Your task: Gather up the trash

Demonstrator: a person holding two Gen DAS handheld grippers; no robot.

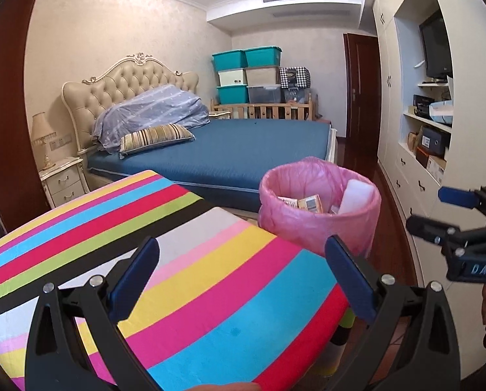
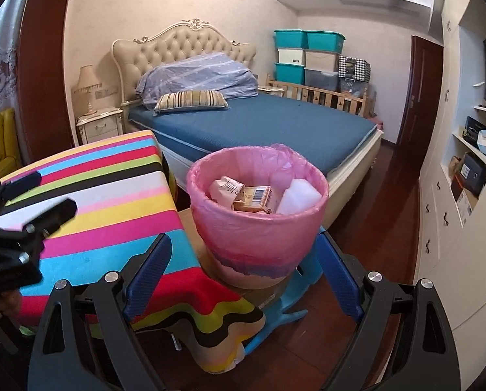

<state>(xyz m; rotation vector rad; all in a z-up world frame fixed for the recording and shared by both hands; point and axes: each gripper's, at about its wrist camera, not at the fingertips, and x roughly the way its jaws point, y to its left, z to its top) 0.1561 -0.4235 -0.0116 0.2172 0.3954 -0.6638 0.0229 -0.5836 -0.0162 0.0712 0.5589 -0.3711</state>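
The pink-lined trash bin stands just beside the striped table, holding a crumpled wrapper, a barcoded carton and a white block. The right gripper is spread wide, empty, its fingers flanking the bin's base. The left gripper gapes wide above the tabletop, holding nothing

Pink-lined bin upright w/ wrappers inside.

"DAS" stands on the right gripper body.
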